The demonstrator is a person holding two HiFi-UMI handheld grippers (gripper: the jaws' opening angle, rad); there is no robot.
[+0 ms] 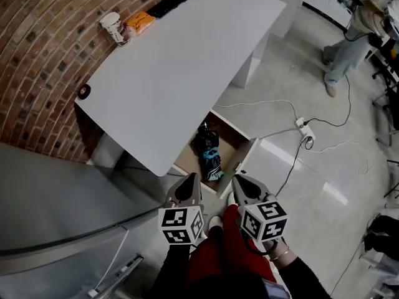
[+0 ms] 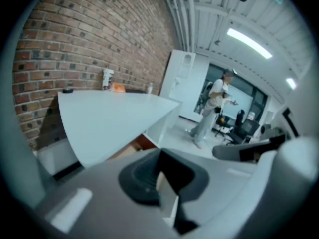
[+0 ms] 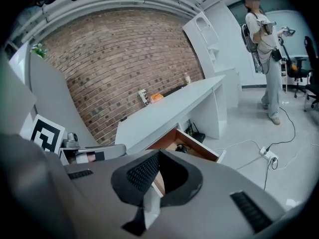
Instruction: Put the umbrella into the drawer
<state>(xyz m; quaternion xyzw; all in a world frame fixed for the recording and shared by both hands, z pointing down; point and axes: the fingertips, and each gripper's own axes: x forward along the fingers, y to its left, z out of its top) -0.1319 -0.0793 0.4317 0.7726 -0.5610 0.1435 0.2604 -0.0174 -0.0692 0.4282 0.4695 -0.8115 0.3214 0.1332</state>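
The folded black and teal umbrella [image 1: 209, 152] lies inside the open wooden drawer [image 1: 242, 149] under the white desk [image 1: 181, 67]. Both grippers hover side by side in front of the drawer, apart from the umbrella. My left gripper [image 1: 190, 179] is shut with nothing in it, and in its own view the jaws [image 2: 159, 156] meet above the desk edge. My right gripper [image 1: 237, 181] also stands shut and empty. The right gripper view looks over its closed jaws [image 3: 158, 156] to the drawer [image 3: 198, 147], where a dark part of the umbrella [image 3: 182, 148] shows.
A paper cup [image 1: 113, 27], an orange packet [image 1: 138, 22] and a black keyboard [image 1: 176, 0] sit at the desk's far end by the brick wall. A power strip [image 1: 303, 126] with cables lies on the floor. A person [image 1: 350, 36] stands at the far right. A grey cabinet [image 1: 50, 192] is at left.
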